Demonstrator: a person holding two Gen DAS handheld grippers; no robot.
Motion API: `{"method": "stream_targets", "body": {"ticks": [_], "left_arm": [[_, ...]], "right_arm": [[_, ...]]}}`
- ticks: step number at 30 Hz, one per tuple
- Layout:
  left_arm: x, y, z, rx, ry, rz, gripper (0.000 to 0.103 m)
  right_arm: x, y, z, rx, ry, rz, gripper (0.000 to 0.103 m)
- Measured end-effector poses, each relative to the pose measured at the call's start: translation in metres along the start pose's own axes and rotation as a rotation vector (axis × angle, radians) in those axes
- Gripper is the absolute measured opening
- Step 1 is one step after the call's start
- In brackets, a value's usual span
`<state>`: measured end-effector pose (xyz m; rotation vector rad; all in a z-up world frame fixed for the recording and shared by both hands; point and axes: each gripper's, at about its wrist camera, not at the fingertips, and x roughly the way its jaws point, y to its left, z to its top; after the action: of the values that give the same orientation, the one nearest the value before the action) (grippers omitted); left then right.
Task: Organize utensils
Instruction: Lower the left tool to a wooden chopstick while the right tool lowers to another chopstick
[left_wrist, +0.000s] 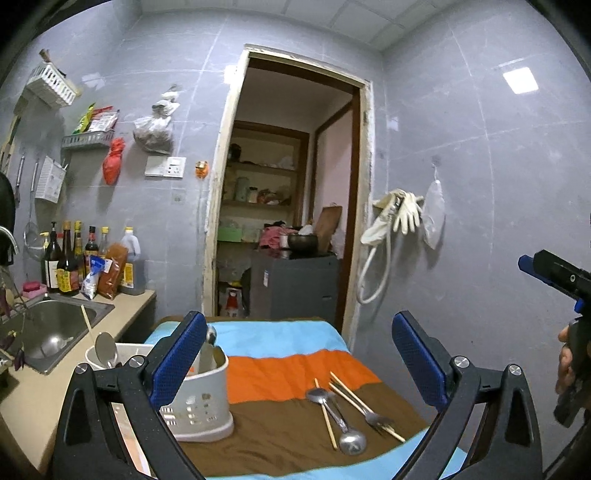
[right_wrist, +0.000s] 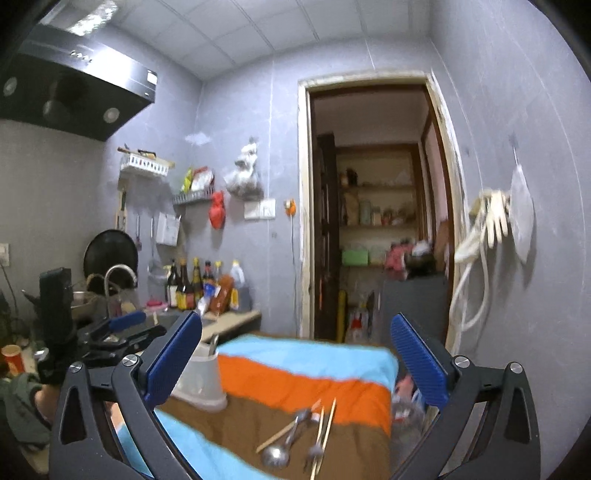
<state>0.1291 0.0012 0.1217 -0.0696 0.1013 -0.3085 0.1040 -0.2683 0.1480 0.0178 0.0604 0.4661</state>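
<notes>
Both the left gripper (left_wrist: 299, 365) and right gripper (right_wrist: 295, 365) hang spread and empty, the loose utensils (left_wrist: 347, 413) lying right of the white holder (left_wrist: 201, 402), long axes pointing away, seemingly nearer the right.

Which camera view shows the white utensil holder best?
The left wrist view. There the holder is sharp, showing its slotted wall, open top and a spoon standing inside. In the right wrist view the holder is blurred and partly hidden behind the right gripper's finger.
</notes>
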Motion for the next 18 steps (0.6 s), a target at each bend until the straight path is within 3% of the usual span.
{"method": "stream_targets", "body": {"ticks": [4, 7, 12, 18], "left_arm": [[0.005, -0.007, -0.014, 0.013, 0.043, -0.008, 0.099], [0.018, -0.009, -0.028, 0.011, 0.092, -0.004, 0.099], [0.042, -0.01, -0.051, 0.0, 0.161, 0.005, 0.099], [0.079, -0.011, -0.077, -0.009, 0.294, -0.027, 0.099]], "right_arm": [[0.005, -0.014, -0.016, 0.059, 0.084, -0.005, 0.103], [0.021, -0.021, -0.034, 0.036, 0.127, -0.037, 0.103], [0.052, -0.031, -0.066, -0.02, 0.145, -0.063, 0.103], [0.097, -0.056, -0.096, -0.001, 0.198, -0.063, 0.103]]}}
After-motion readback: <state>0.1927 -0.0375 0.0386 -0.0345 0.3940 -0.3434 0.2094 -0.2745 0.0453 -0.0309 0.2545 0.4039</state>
